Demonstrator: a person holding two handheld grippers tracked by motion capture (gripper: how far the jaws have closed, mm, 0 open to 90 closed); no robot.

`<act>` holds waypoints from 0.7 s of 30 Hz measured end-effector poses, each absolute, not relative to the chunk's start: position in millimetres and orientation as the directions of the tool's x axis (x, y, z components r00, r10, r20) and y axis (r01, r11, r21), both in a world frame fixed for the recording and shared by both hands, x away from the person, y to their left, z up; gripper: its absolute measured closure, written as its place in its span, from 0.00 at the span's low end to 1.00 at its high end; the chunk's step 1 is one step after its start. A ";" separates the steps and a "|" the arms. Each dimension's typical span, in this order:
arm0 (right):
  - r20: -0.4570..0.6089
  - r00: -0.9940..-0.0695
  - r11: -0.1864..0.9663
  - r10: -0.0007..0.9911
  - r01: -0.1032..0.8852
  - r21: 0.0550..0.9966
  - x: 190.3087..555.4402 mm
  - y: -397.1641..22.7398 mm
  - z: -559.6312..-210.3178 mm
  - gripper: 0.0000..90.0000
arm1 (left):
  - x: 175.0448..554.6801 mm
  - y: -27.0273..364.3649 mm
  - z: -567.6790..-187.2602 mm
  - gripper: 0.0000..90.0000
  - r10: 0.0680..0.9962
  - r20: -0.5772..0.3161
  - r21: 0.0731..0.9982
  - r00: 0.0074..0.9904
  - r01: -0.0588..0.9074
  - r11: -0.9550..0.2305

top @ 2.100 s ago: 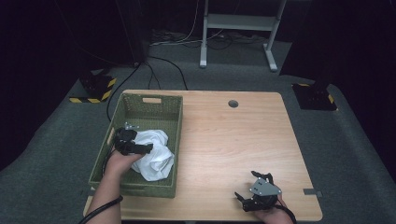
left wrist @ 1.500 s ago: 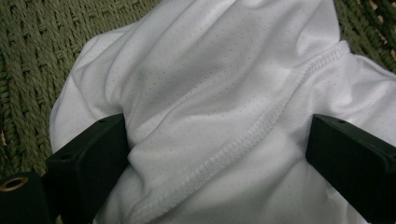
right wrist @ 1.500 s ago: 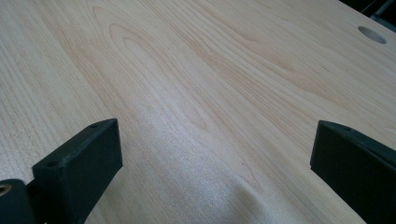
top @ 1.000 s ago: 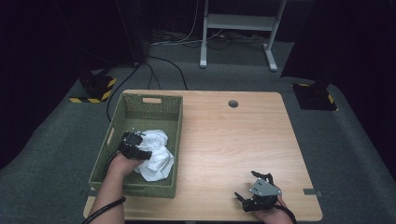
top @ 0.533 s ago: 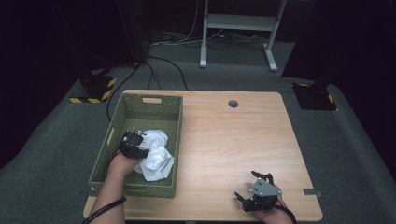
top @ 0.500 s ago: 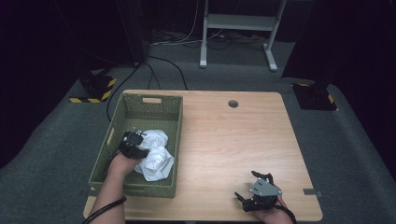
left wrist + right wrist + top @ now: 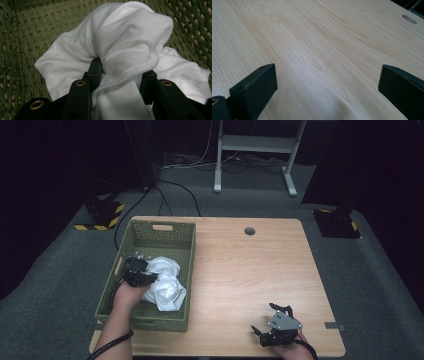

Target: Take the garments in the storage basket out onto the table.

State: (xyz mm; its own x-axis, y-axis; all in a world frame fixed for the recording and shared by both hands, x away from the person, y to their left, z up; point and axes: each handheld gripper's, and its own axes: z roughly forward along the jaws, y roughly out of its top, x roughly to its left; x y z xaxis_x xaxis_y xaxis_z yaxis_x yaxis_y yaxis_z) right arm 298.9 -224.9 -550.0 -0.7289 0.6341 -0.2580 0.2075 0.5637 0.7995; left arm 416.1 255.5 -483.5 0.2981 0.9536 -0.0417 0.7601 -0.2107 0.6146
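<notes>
Two jaws of my left gripper (image 7: 120, 82) are pinching the cloth's (image 7: 125, 42) hem inside the basket (image 7: 165, 231) at left; I judge lifting it out comes next. My right gripper (image 7: 277, 327) is resting open, empty, on the table (image 7: 240, 270) near right.

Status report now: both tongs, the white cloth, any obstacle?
Left tongs closed on white cloth, inside green basket. Right tongs open, empty, over bare table. No obstacle seen.
</notes>
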 end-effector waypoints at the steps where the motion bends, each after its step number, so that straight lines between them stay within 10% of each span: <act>1: -0.258 -0.729 0.564 0.634 0.208 0.800 298.8 -224.9 -550.0 0.02 | 415.5 256.7 -482.6 0.70 0.955 -0.054 0.624 0.293 0.756 -0.197; 21: -0.261 -0.728 0.565 0.634 0.206 0.799 298.5 -224.5 -550.1 0.02 | 391.8 262.8 -457.0 0.71 0.960 -0.033 0.843 0.278 0.524 -0.123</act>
